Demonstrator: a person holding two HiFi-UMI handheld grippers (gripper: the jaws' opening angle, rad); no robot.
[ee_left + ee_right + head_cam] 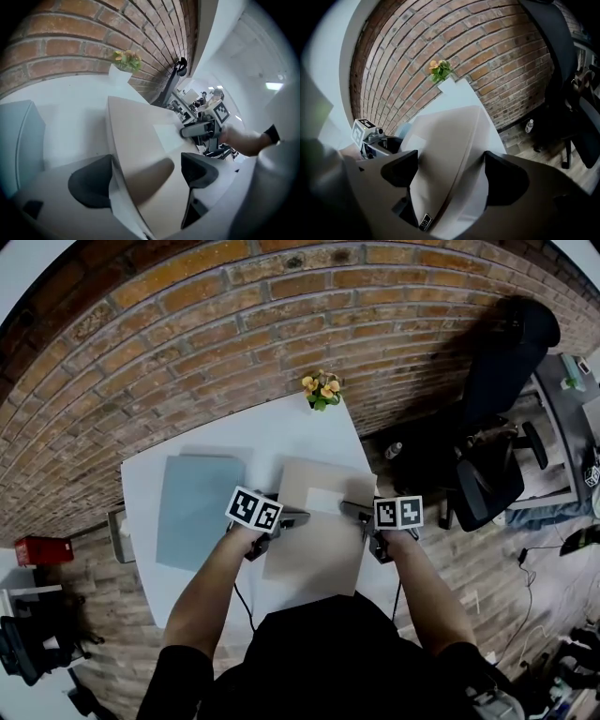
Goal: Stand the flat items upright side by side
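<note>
A blue-grey flat rectangular folder (pixel 199 512) lies flat on the white bench (pixel 141 549), at 9 o'clock from the beige flat rectangular cardboard folder (pixel 314 545), which also lies flat or nearly so in the middle. Neither is upright yet.

The left claw (pixel 143 176) stands at the 9 o'clock edge of the beige folder. Its jaws are apart, with the edge between them, and the pads are not pressing. The right claw (pixel 450 173) stands at the 3 o'clock edge in the same way, wide apart around the edge, with no grip.

In my judgement the step is to take the beige folder by both side edges. It is better to push both claws deeper over the edges, close them together, and then turn the far edge up evenly, so that the thin board does not bend or slip.

The head view alone shows both folders whole, and the small plant with orange flowers in a white pot (pixel 322 390) at 12 o'clock. Only the two gripper views show the gap at the pads. The right gripper view also shows a small dark tag (pixel 424 221) at the near corner of the folder.
</note>
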